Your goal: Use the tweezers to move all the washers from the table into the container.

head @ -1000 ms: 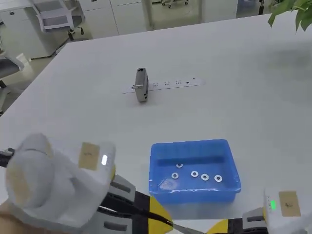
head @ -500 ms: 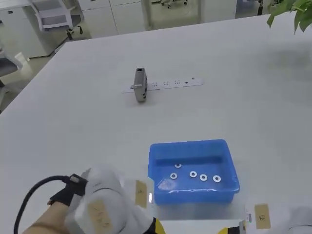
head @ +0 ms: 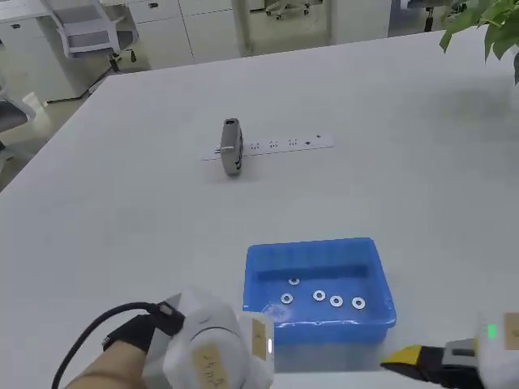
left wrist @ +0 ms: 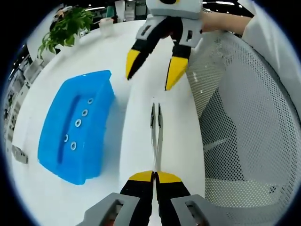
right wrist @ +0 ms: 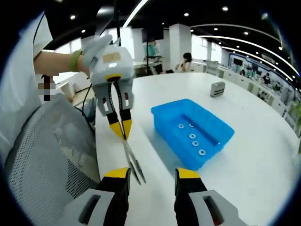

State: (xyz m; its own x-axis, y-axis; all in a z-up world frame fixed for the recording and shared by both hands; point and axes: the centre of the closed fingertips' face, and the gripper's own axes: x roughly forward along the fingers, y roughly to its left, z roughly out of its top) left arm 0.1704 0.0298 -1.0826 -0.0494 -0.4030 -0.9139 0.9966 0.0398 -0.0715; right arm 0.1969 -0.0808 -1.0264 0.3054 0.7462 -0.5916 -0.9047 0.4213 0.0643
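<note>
A blue container (head: pixel 369 267) stands near the table's front edge, with several washers (head: pixel 319 296) lying in it. In the left gripper view my left gripper (left wrist: pixel 154 177) is shut on thin metal tweezers (left wrist: pixel 156 129), which point toward the right gripper (left wrist: pixel 155 63); the container (left wrist: pixel 56 141) and washers (left wrist: pixel 77 123) lie to the left. My right gripper (right wrist: pixel 153 176) is open and holds nothing. It faces the left gripper (right wrist: pixel 120 128) and the tweezers (right wrist: pixel 133 165), with the container (right wrist: pixel 207 120) beyond. In the head view the left gripper (head: pixel 215 352) is bottom left and the right gripper (head: pixel 405 356) bottom right.
A white power strip (head: pixel 280 145) with a grey adapter (head: pixel 231 146) lies further back on the white table (head: pixel 122 211). A plant (head: pixel 486 24) hangs over the far right corner. A mesh chair (left wrist: pixel 235 117) sits just off the table's near edge.
My left gripper has dropped lower and moved right along the front edge, still holding the tweezers. The right gripper's yellow jaw tip has come in at bottom right.
</note>
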